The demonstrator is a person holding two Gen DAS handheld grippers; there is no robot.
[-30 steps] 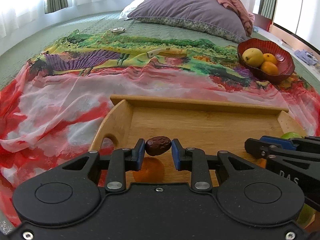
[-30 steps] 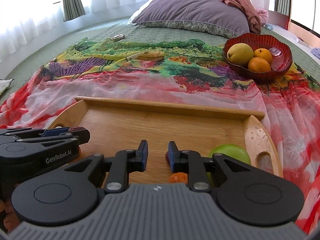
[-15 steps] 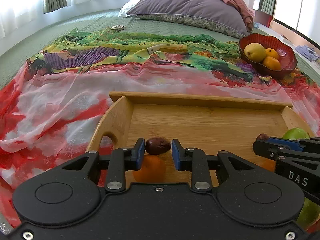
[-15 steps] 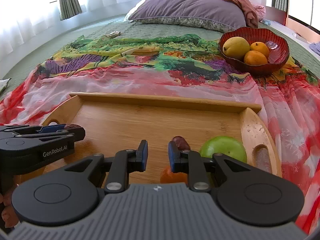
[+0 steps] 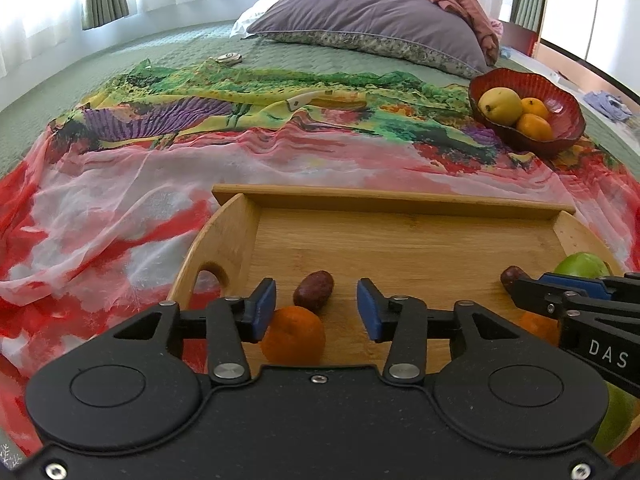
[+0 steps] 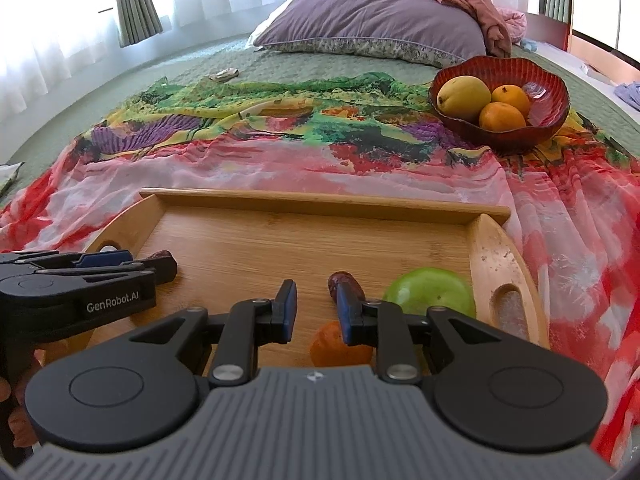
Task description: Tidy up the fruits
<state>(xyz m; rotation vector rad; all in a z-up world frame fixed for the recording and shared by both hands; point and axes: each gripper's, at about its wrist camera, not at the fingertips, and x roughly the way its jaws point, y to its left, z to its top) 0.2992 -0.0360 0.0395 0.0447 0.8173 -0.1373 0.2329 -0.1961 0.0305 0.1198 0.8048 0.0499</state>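
Note:
A wooden tray (image 5: 400, 240) lies on a colourful cloth on the bed. My left gripper (image 5: 316, 310) is open above its near left part. A dark red date (image 5: 313, 291) lies on the tray between the fingers, free of them, beside an orange (image 5: 294, 340). My right gripper (image 6: 316, 312) is open and empty over the tray's (image 6: 280, 248) near side. A second date (image 6: 346, 286) lies by its right finger, with an orange (image 6: 332, 346) below and a green apple (image 6: 430, 292) to the right.
A red bowl (image 5: 560, 128) at the back right of the cloth holds a yellow pear (image 5: 500, 106) and two oranges; it also shows in the right wrist view (image 6: 520, 136). A purple pillow (image 5: 372, 20) lies behind. A small knife (image 5: 308, 98) lies on the cloth.
My left gripper has opened and let go of the date, which now lies on the tray. My right gripper has opened slightly. Both have drawn back a little.

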